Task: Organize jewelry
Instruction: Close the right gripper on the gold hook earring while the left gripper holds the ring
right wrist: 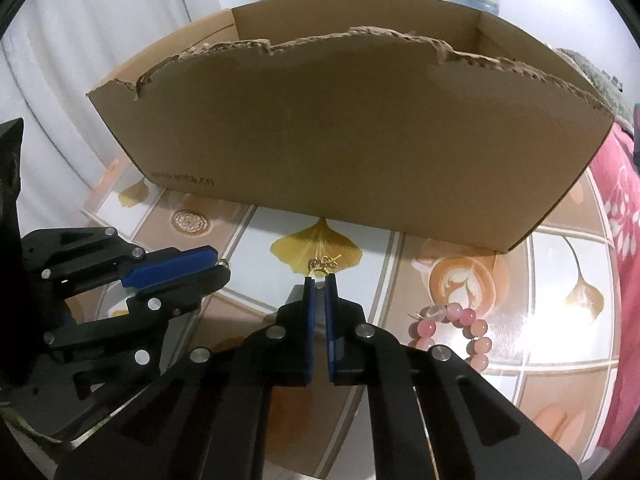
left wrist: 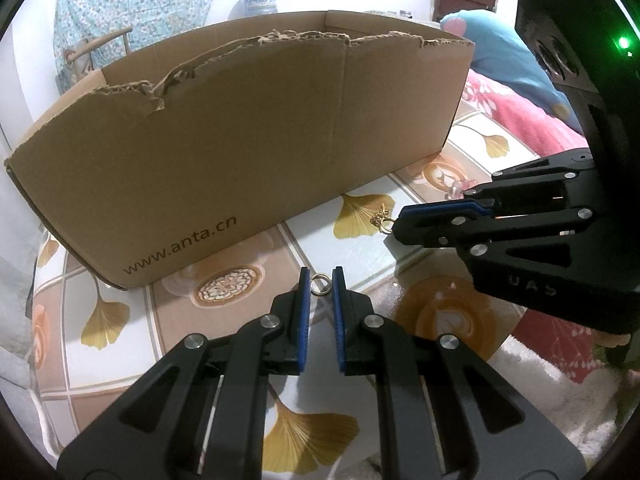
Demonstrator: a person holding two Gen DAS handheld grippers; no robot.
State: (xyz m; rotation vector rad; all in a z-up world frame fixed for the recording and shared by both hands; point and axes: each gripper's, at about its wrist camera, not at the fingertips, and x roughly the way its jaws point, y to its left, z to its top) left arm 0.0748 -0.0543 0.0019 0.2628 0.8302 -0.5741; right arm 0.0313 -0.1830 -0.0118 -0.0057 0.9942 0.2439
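My left gripper (left wrist: pixel 321 280) has its blue pads close on either side of a small metal ring (left wrist: pixel 321 283), which lies on the table between the tips. My right gripper (right wrist: pixel 320 280) is shut on a gold ornamented ring (right wrist: pixel 322 265), whose gold top sticks out past the tips; it also shows in the left wrist view (left wrist: pixel 385 218). A pink bead bracelet (right wrist: pixel 460 330) lies on the table right of my right gripper. An open cardboard box (left wrist: pixel 256 140) with torn edges stands just behind both grippers.
The table (left wrist: pixel 120 352) has a glossy cloth with ginkgo leaves and coffee cups. A pink blanket (left wrist: pixel 516 108) and a blue cushion (left wrist: pixel 500 52) lie to the right. A chair (left wrist: pixel 96 48) with patterned cloth stands behind the box.
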